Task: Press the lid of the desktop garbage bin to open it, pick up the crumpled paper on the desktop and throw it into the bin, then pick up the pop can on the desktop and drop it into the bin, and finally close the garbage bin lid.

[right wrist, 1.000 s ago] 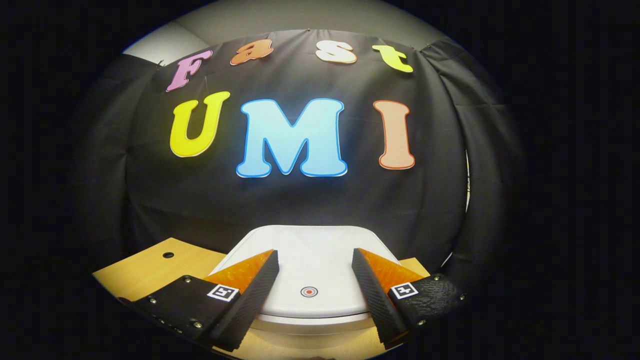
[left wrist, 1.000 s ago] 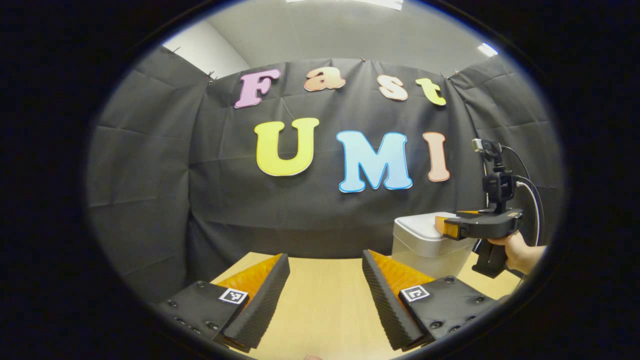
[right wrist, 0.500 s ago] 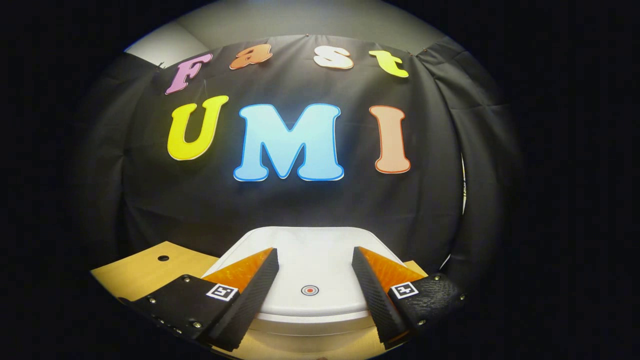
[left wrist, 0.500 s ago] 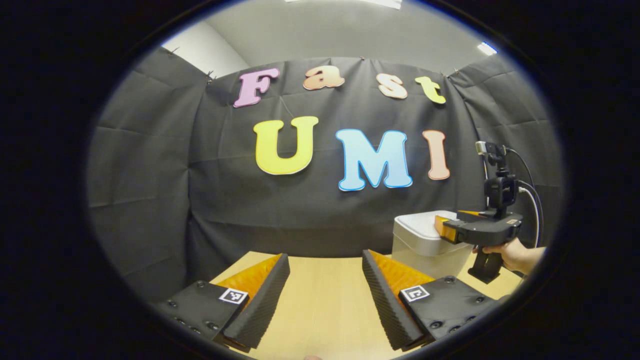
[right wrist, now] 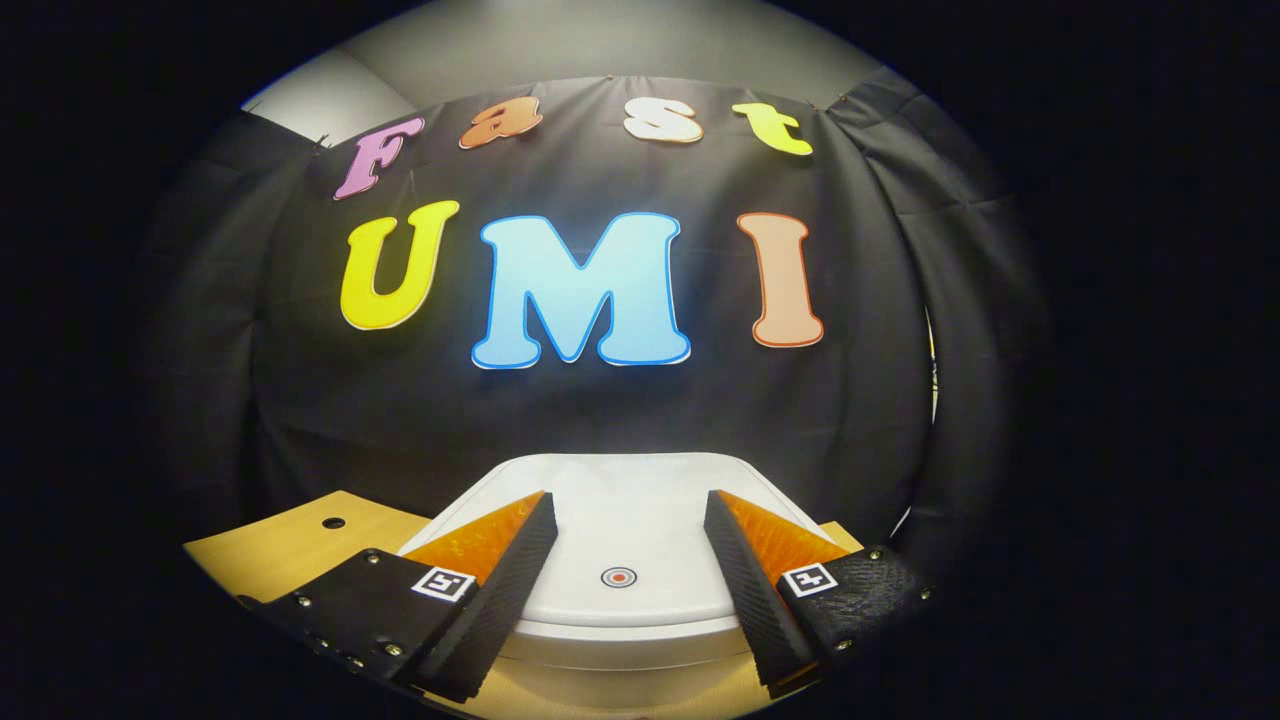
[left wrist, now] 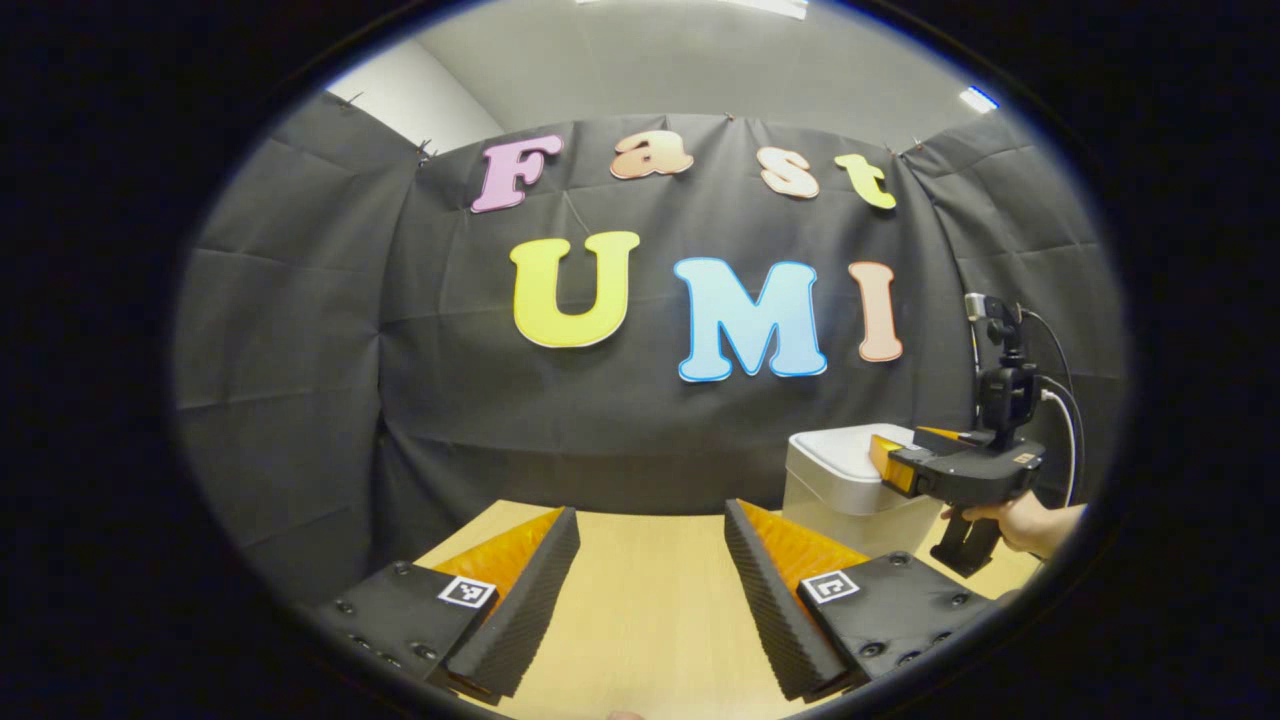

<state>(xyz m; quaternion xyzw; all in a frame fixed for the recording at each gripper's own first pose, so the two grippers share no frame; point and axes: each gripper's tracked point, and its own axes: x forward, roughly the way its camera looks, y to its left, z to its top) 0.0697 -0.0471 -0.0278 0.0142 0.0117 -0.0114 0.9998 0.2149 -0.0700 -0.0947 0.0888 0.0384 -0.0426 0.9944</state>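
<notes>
While both tongs [left wrist: 650,560] [right wrist: 625,545] gape — smooth white rounded-square lid [right wrist: 620,500], ribbed pads [right wrist: 510,580].

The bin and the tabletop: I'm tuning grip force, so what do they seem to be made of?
The bin looks like moulded plastic: a smooth, matte white lid with rounded corners, and a slightly greyer body in the left gripper view. The tabletop looks like pale wood or wood-look laminate: faint straight grain and a soft sheen; which of the two is unclear.
</notes>
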